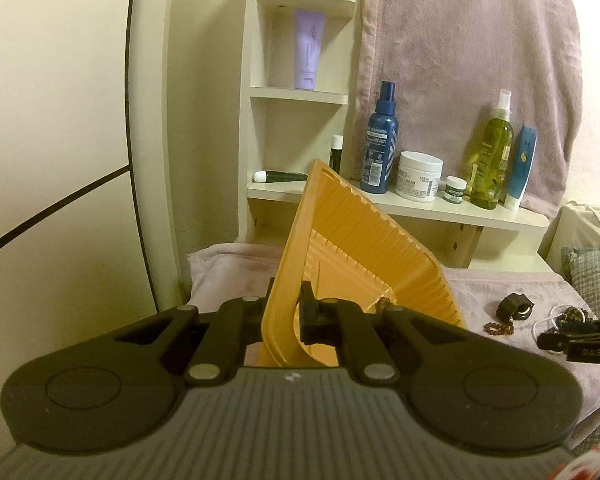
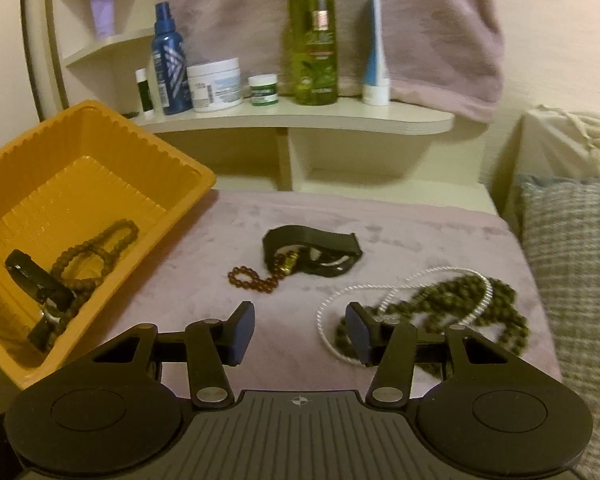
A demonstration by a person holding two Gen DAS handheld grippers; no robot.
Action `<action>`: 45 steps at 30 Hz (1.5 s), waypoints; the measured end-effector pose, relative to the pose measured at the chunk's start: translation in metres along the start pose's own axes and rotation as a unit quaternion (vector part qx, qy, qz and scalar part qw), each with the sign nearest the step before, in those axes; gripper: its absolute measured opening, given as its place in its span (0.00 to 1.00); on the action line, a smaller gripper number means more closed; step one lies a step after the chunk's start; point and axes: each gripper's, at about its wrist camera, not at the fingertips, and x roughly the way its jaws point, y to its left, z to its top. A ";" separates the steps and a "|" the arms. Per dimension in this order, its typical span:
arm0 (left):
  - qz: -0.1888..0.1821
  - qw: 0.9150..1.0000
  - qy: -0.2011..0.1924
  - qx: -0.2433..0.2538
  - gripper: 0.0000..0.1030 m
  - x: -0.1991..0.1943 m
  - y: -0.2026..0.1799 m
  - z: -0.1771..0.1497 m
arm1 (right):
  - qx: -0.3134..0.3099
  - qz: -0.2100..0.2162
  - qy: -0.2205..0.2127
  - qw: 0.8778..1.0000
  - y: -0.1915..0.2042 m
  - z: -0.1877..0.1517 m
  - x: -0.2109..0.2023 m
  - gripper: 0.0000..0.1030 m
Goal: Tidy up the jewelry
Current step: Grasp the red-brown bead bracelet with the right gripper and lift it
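My left gripper (image 1: 286, 312) is shut on the near wall of an orange plastic tray (image 1: 340, 236) and holds it tilted. In the right wrist view the tray (image 2: 172, 160) holds a brown bead bracelet (image 2: 100, 248) and the left gripper's finger. My right gripper (image 2: 300, 332) is open and empty above the pink cloth (image 2: 400, 224). Ahead of it lie a black watch band (image 2: 312, 246), an amber bead strand (image 2: 256, 278), a white cord (image 2: 420, 280) and a dark bead necklace (image 2: 460, 304).
A cream shelf (image 2: 340, 120) behind carries bottles, jars and tubes. A pink towel (image 2: 420, 32) hangs on the wall. A checked cushion (image 2: 572, 264) lies at the right. A mirror edge (image 1: 140, 160) stands at the left.
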 end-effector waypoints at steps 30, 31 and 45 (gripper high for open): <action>0.003 1.000 0.001 0.001 0.06 0.004 0.002 0.001 | -0.029 0.015 0.004 0.999 0.019 0.013 0.032 0.05; 0.002 1.000 0.001 0.001 0.06 0.004 0.002 0.001 | -0.030 0.016 0.002 0.999 0.020 0.013 0.029 0.05; 0.002 1.000 -0.003 0.006 0.06 0.001 -0.002 0.001 | -0.047 0.038 -0.042 0.997 0.027 0.044 -0.028 0.04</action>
